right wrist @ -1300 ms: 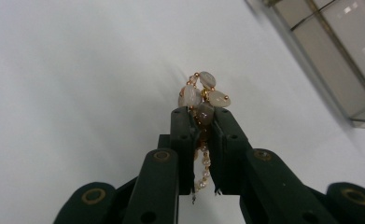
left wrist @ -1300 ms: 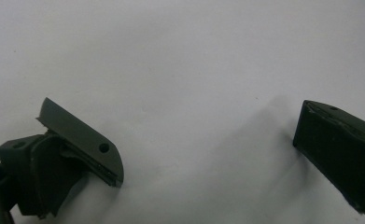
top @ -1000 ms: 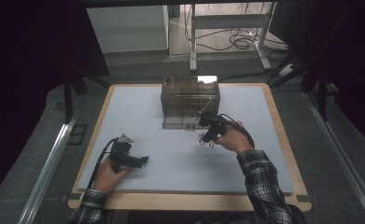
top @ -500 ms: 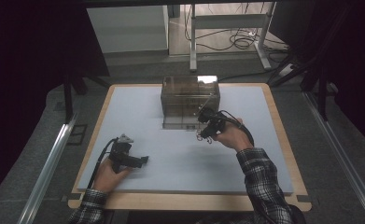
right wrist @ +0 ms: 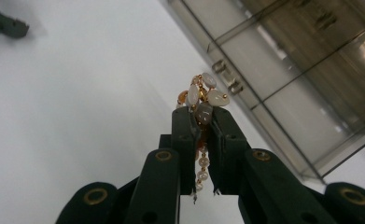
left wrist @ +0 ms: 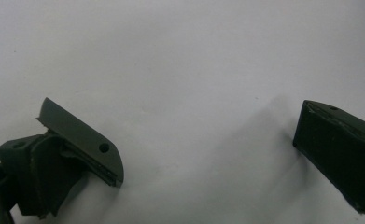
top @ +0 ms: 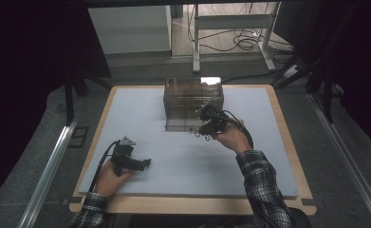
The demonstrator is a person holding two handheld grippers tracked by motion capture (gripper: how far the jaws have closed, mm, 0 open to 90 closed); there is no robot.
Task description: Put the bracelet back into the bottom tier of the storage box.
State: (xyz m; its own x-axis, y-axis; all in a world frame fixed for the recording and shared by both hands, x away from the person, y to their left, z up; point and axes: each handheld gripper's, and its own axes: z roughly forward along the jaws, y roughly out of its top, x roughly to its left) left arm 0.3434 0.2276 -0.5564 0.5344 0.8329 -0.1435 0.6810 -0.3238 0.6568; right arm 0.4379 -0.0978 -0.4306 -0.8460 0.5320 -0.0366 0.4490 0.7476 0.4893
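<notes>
Raised slightly since a second ago, the right gripper [right wrist: 202, 122] is clenched on a beaded bracelet [right wrist: 201, 97] beside the smoky plastic box [top: 193, 102] near the desk's far edge. The left gripper [left wrist: 208, 154] is rested released by the near-left corner. The bracelet is best kept firmly pinched, judging by its dangling beads.

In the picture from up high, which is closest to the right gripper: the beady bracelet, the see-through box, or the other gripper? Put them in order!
1. The bead bracelet: pinched between the right gripper's jaws.
2. The clear box: just beyond the right gripper, toward the table's far side.
3. The left gripper: farthest, open, resting on the white mat at the near left.
</notes>
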